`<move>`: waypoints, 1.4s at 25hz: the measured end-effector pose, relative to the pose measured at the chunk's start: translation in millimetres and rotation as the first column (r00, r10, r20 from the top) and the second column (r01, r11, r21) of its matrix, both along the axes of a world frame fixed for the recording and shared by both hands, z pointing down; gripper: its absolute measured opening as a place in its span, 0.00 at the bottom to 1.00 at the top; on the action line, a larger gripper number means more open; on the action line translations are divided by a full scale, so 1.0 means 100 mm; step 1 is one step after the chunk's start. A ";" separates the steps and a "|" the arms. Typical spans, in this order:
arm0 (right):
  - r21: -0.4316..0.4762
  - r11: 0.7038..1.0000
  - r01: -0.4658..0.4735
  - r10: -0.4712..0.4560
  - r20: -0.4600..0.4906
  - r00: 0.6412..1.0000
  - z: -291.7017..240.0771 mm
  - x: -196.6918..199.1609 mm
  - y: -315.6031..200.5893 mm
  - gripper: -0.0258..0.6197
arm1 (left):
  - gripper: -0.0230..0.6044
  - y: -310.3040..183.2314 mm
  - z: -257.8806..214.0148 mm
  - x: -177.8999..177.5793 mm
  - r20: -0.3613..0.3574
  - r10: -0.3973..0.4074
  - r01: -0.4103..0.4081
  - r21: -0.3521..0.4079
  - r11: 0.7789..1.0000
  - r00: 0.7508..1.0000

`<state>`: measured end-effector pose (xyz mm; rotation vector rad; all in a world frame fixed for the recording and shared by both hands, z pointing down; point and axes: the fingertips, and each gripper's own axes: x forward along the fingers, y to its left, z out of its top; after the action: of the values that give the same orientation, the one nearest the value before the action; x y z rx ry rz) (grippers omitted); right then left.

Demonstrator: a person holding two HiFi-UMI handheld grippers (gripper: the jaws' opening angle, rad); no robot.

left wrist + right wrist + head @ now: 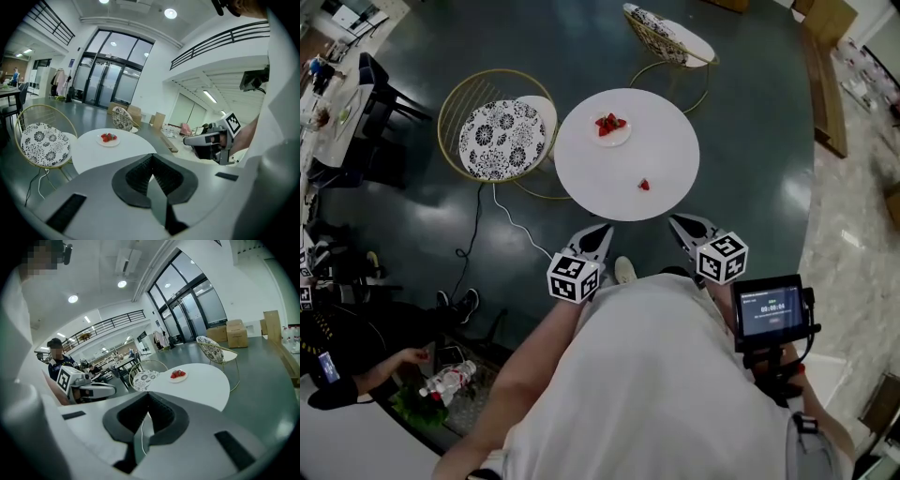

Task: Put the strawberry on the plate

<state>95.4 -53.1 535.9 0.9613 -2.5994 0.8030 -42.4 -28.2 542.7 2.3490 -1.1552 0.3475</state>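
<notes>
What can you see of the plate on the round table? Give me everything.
The plate is small, round and white, and barely stands out from the white table. Its material cannot be told. It lies flat on the far half of the tabletop, away from the person. A few red strawberries are piled on its middle, and nothing else touches it. One more strawberry lies apart from it on the table, nearer the person.
</notes>
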 end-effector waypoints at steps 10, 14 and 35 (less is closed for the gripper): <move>-0.059 0.998 0.012 -0.017 -0.086 0.996 0.21 -0.16 -0.31 0.05 | 0.05 -0.28 0.04 -0.26 -0.009 -0.015 0.015 -0.015 1.000 1.000; -0.104 0.993 0.051 -0.064 -0.127 0.990 0.39 -0.21 -0.42 0.05 | 0.05 -0.33 0.08 -0.31 -0.015 -0.045 0.045 -0.040 0.998 0.999; -0.239 0.928 0.287 -0.366 -0.423 0.829 1.49 -0.46 -1.03 0.05 | 0.05 -0.58 0.26 -0.63 0.029 -0.211 0.213 -0.136 0.967 0.977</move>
<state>49.0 -156.3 684.9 0.5455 -2.1545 0.5967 -105.3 -86.1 568.2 2.0835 -1.3308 0.3572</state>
